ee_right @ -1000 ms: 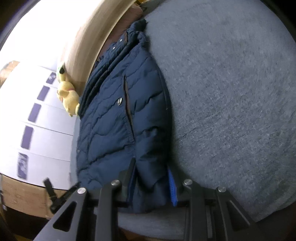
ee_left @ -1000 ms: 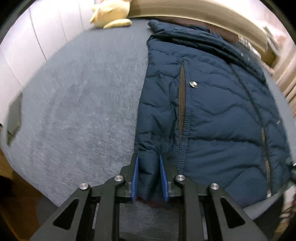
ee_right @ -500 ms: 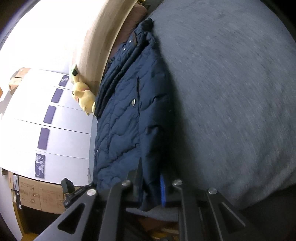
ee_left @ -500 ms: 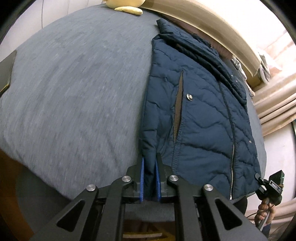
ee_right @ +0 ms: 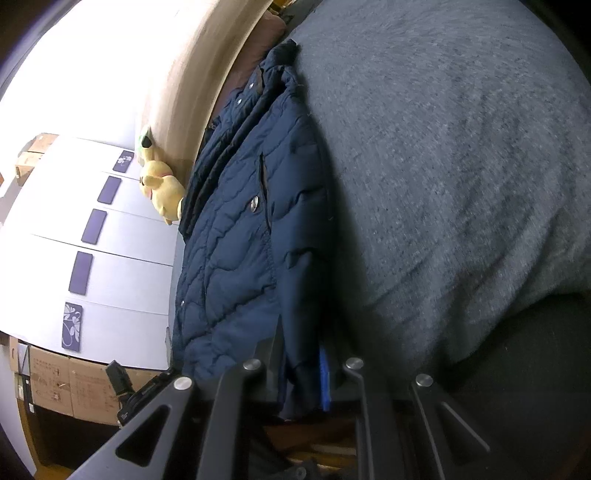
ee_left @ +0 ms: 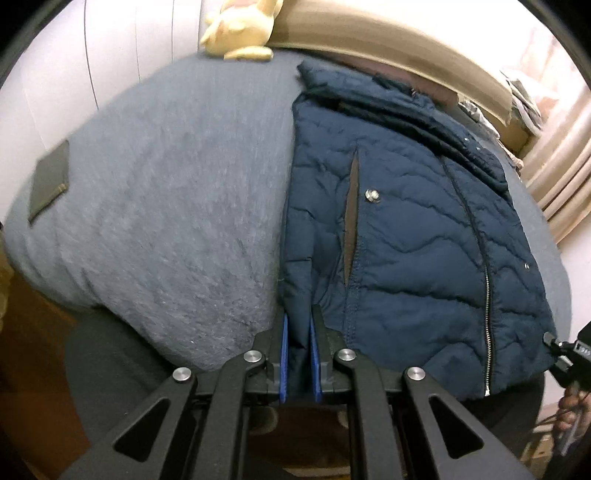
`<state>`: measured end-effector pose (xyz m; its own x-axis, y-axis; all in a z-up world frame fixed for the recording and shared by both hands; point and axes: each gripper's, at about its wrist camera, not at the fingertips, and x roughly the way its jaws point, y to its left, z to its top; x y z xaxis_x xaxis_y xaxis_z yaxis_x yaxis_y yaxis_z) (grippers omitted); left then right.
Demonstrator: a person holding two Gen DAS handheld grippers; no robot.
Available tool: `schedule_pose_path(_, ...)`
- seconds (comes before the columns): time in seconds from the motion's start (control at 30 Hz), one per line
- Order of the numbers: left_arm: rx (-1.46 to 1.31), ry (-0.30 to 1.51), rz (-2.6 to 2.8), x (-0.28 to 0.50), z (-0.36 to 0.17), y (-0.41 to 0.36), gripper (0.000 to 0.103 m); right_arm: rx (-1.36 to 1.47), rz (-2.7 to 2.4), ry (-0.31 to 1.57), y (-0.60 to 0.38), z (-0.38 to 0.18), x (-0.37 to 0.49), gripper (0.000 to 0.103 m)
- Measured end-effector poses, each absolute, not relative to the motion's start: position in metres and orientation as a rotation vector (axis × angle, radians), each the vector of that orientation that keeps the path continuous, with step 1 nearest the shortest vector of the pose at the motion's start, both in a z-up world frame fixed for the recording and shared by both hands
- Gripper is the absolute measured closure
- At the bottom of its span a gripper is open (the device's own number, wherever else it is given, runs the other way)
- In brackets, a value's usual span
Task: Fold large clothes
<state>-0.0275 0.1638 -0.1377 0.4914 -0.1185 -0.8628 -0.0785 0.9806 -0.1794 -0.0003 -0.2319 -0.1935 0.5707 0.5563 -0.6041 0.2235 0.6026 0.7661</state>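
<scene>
A navy quilted puffer jacket (ee_left: 406, 229) lies front-up on a grey bed (ee_left: 177, 206), collar at the far end by the headboard. My left gripper (ee_left: 297, 332) is shut on the jacket's hem corner at the left side. In the right wrist view my right gripper (ee_right: 301, 354) is shut on the opposite hem corner of the jacket (ee_right: 240, 240); its blue pad (ee_right: 324, 376) shows beside the pinched fabric. Both corners hang at the bed's near edge. The right gripper also shows at the far right of the left wrist view (ee_left: 569, 354).
A yellow plush toy (ee_left: 240, 33) sits at the head of the bed by the beige headboard (ee_left: 406, 51). A dark patch (ee_left: 50, 181) lies at the bed's left edge. White wardrobe doors (ee_right: 110, 229) and cardboard boxes (ee_right: 66, 384) stand beside the bed.
Both grippers closed tighter on the hem corners and drew the jacket's bottom toward the bed's near edge. Both views shifted back and lower.
</scene>
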Motion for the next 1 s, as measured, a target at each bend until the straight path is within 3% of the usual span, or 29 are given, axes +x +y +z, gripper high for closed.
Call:
schedule_pose_path(0.73, -0.204, 0.994, 0.050, -0.008, -0.095, 0.164, 0.093, 0.945, 0.300, 0.882, -0.238, -0.166, 0.000, 0.089)
schedule_pose_path(1.0, -0.323, 1.078, -0.018, -0.027, -0.123, 0.189, 0.092, 0.912, 0.280, 0.887, -0.244, -0.161, -0.015, 0.090)
